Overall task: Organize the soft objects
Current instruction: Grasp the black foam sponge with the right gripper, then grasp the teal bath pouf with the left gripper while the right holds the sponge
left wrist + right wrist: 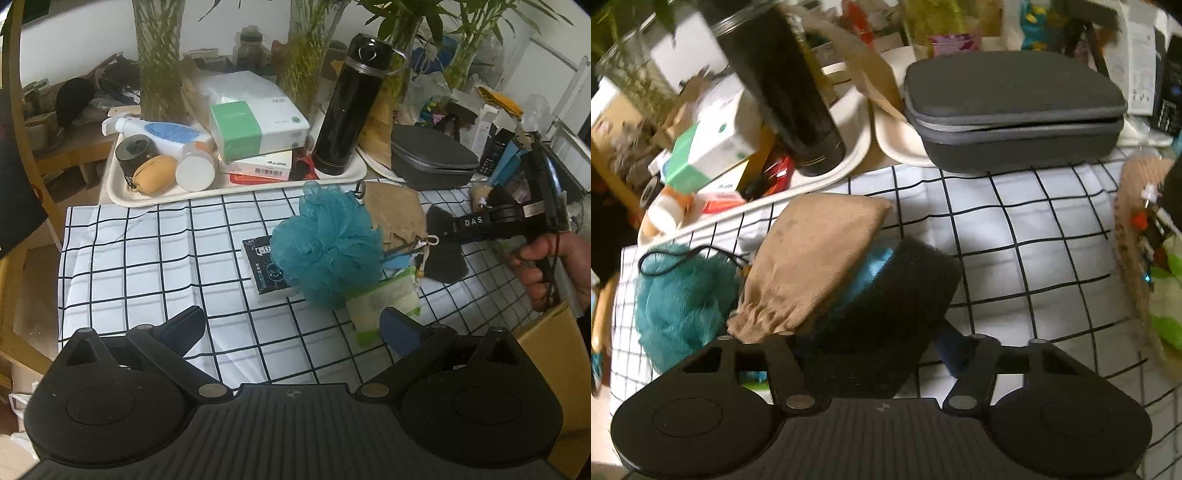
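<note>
Black foam sponge [897,288]: one, pinched at its middle between the jaws of the right gripper [875,347], a person's hand [546,266] on the grip; it sits at or just over the heap near the middle of the table, whether clear of the cloth I cannot tell.
Teal mesh pouf [328,243]: one, loose on the checked cloth [147,258], touching the tan drawstring pouch [395,214] behind it; neither looks sorted yet.
Green-and-white tissue pack [388,295]: one, just nearside of the pouf; a black printed pack [262,266] lies against the pouf's left side.
Left gripper [293,319]: jaws spread, nothing between them, over the near edge of the table.
Cream tray [122,192]: along the far edge, crowded with bottles and boxes.
Cardboard box [546,332]: at the near right corner; possibly the destination, its inside unseen.
Progress, by my judgement: early; one item in hand, four left in the heap, none visibly put away.
</note>
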Motion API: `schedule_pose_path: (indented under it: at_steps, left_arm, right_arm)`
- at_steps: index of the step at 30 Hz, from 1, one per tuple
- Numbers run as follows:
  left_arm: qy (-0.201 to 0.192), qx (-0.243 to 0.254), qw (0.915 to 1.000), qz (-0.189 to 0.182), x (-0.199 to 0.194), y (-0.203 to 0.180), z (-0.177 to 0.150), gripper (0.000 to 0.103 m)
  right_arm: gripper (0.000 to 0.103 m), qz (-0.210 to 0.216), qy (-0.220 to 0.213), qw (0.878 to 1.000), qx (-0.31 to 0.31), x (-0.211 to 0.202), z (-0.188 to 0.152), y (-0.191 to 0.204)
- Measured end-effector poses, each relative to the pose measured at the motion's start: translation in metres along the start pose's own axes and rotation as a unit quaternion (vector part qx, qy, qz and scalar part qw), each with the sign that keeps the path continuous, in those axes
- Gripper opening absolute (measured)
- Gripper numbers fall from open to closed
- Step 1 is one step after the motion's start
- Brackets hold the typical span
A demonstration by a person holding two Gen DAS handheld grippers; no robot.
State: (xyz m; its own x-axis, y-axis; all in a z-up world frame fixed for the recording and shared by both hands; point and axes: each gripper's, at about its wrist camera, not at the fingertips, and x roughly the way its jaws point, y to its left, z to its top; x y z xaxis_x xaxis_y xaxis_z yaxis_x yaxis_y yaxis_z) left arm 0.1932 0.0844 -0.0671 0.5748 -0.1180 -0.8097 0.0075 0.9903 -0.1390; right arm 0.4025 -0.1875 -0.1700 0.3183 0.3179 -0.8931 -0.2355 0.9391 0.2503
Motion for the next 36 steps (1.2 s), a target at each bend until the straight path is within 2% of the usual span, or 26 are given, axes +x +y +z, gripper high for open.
schedule_pose_path:
  at_steps: [4,7,12,16,21,29,36]
  left_arm:
    - [-0.006,-0.006,1.0,-0.004,-0.002,0.001,0.0,0.103]
    - [-0.014,-0.01,0.9998,-0.007,-0.003,0.003,0.002,0.103]
    - [-0.032,-0.017,0.9993,-0.011,-0.004,0.006,0.003,0.103]
    - [-0.043,-0.027,0.9986,-0.015,-0.003,0.009,0.004,0.103]
    - [-0.049,-0.031,0.9979,-0.029,0.001,0.012,0.007,0.103]
    - [-0.064,0.015,0.9971,-0.037,0.02,0.008,0.012,0.103]
    - [-0.072,0.028,0.9948,-0.066,0.042,0.012,0.02,0.103]
  right_arm:
    - [0.058,-0.062,-0.01,0.997,-0.052,-0.016,-0.005,0.011]
    - [0.058,-0.082,-0.014,0.994,-0.074,-0.025,-0.007,0.011]
    - [0.06,-0.076,0.015,0.996,-0.049,-0.003,-0.01,-0.005]
    - [0.056,-0.069,0.028,0.996,-0.045,0.007,-0.016,-0.011]
    - [0.052,-0.082,0.008,0.995,-0.048,-0.007,-0.015,-0.009]
    - [0.051,-0.071,-0.037,0.995,-0.056,-0.038,-0.01,-0.006]
    - [0.05,-0.063,-0.05,0.995,-0.064,-0.05,-0.012,-0.006]
